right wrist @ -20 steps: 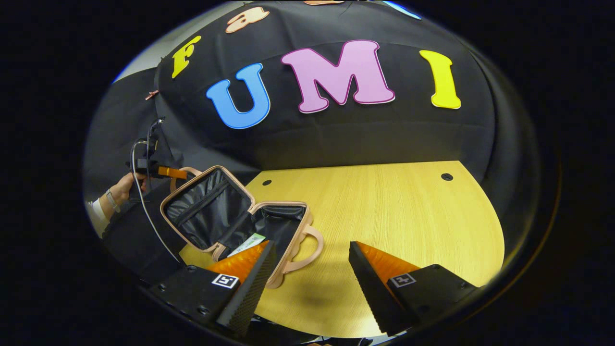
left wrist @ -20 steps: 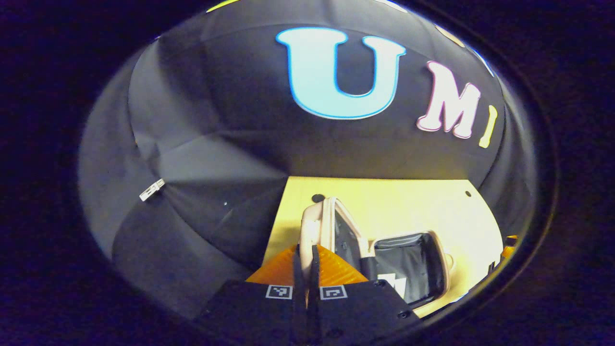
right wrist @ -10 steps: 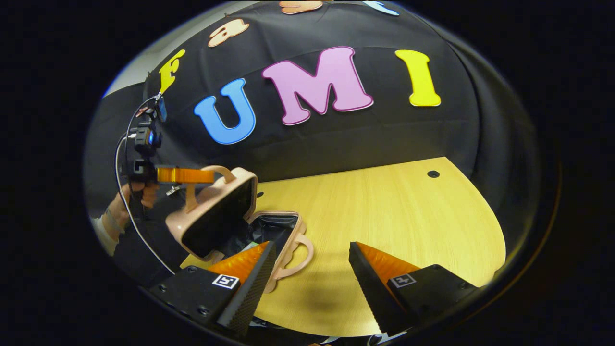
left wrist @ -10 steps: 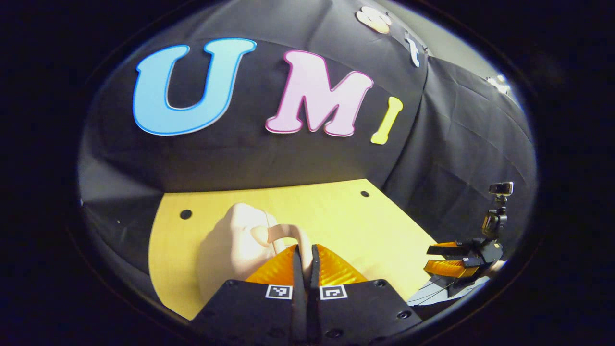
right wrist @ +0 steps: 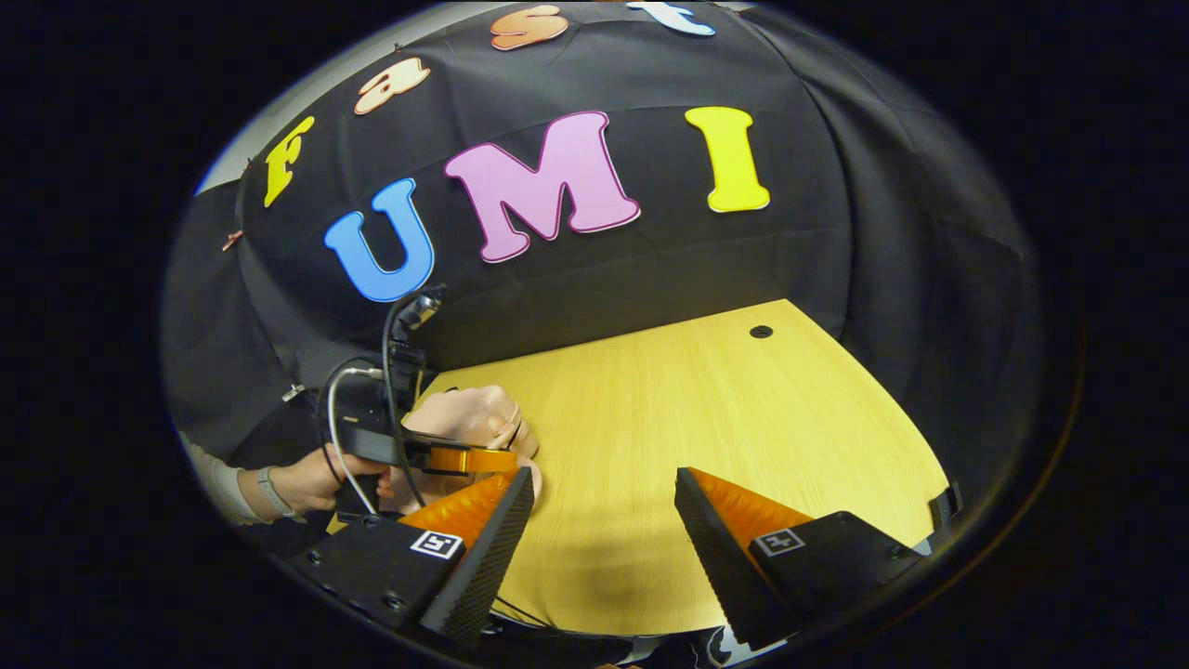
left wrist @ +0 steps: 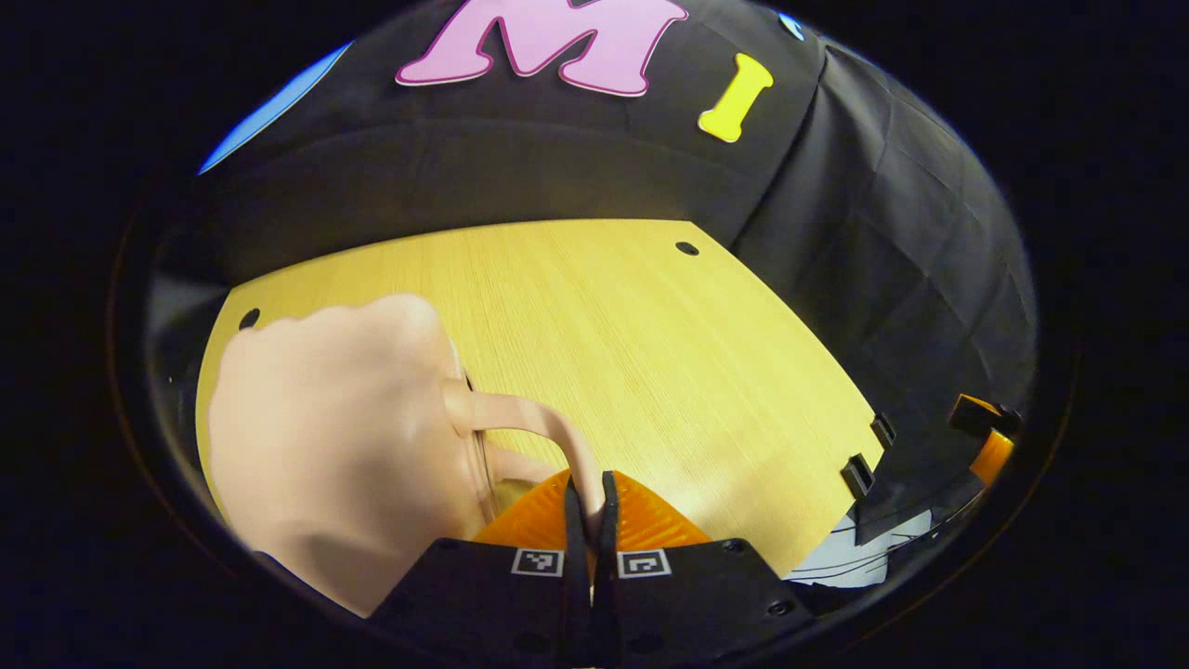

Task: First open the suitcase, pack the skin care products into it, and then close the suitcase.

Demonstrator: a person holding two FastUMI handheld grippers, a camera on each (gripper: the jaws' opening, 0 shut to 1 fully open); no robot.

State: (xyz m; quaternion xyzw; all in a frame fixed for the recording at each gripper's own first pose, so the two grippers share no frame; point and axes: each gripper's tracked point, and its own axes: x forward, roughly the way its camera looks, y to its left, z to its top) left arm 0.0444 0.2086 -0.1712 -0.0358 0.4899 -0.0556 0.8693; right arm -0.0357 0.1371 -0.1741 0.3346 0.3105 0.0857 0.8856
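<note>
Smooth rounded suitcase; wood-grain table

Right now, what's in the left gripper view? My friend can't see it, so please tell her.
The left gripper has its fingers pinched on the handle of a small pink suitcase, which lies closed on a yellow wooden table. Black cloth hangs behind the table.

A recording booth: black cloth wall fills the upper frame behind a bare wooden desk.
</note>
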